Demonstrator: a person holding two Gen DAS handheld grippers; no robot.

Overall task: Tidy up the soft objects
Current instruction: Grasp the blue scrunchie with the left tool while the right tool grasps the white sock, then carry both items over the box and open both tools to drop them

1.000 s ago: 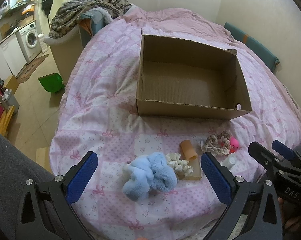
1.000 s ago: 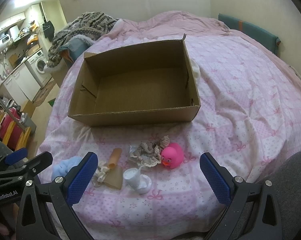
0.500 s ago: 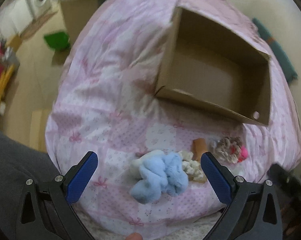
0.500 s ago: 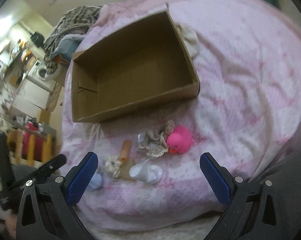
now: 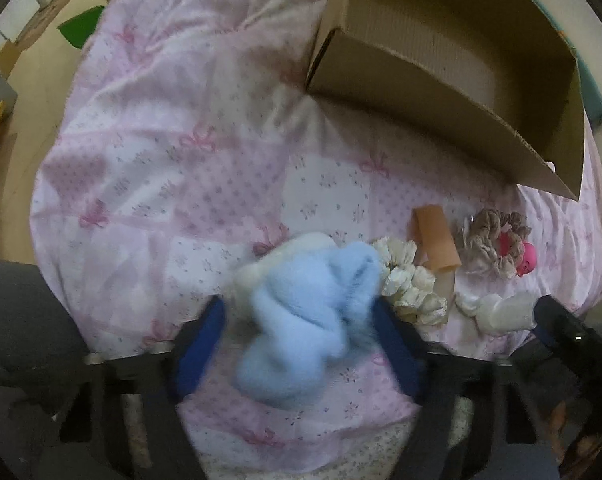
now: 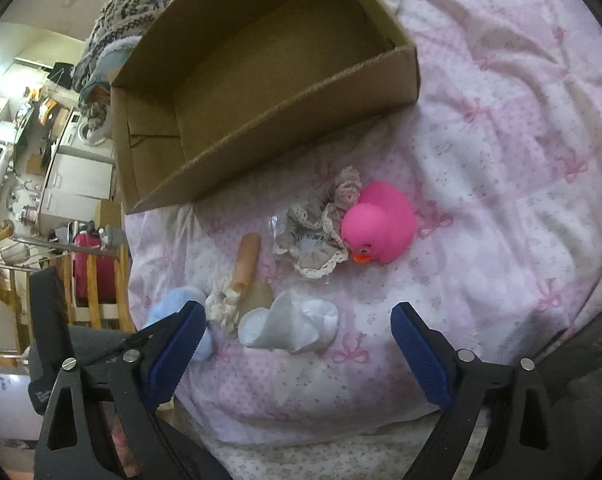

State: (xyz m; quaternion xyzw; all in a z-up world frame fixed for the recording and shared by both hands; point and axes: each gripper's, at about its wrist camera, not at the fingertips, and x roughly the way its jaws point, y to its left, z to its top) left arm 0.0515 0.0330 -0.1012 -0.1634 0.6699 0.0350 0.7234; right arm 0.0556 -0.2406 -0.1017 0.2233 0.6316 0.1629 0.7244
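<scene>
A fluffy light-blue plush (image 5: 309, 316) lies on the pink bed cover (image 5: 161, 152), and my left gripper (image 5: 301, 344) has its blue fingers close on both sides of it; the frame is blurred. Beside it lie a cream scrunchie (image 5: 409, 284), an orange tube (image 5: 435, 238), a beige lace scrunchie (image 6: 321, 232), a pink rubber duck (image 6: 381, 224) and a white soft piece (image 6: 293, 324). An empty cardboard box (image 6: 261, 68) stands behind them. My right gripper (image 6: 297, 344) is open and empty, just in front of the white piece.
The bed drops off at the left to a floor with a green bin (image 5: 81, 28). A kitchen area with a washing machine (image 6: 85, 152) and a red item (image 6: 93, 264) lies beyond. A patterned blanket heap (image 6: 129, 12) sits behind the box.
My left gripper has moved down and forward onto the blue plush, and its fingers have narrowed around it. My right gripper has moved closer to the white piece and tilted.
</scene>
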